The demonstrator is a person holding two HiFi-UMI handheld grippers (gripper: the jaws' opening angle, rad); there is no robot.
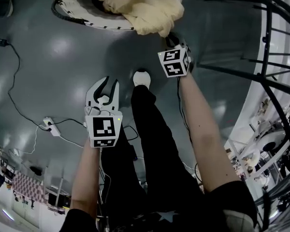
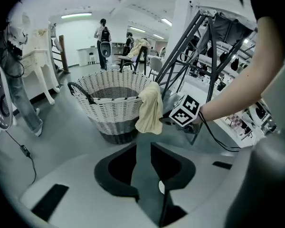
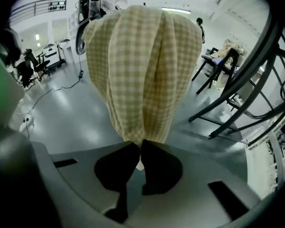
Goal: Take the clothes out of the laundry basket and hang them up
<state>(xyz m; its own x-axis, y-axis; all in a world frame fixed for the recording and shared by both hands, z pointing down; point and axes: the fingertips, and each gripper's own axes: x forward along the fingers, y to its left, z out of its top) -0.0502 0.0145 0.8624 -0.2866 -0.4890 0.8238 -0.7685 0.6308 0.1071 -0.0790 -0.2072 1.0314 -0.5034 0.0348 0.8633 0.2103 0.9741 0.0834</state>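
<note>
A white woven laundry basket (image 1: 67, 8) stands on the grey floor at the top of the head view. A pale yellow checked cloth (image 1: 145, 8) hangs over its near rim. My right gripper (image 1: 172, 41) is at the cloth's lower edge, shut on a bunched fold of it. In the right gripper view the cloth (image 3: 142, 70) rises straight out of the pinched jaws of the right gripper (image 3: 139, 144). My left gripper (image 1: 106, 83) hovers lower left of the basket, open, with nothing between its fingers. The left gripper view shows the basket (image 2: 109, 108), the cloth (image 2: 150, 110) and the left gripper (image 2: 143, 148).
A dark metal drying rack (image 1: 270, 57) stands at the right, close to the right arm. A cable and a white power strip (image 1: 50, 125) lie on the floor at the left. The person's shoe (image 1: 142, 77) is between the grippers. People (image 2: 103, 34) stand far behind the basket.
</note>
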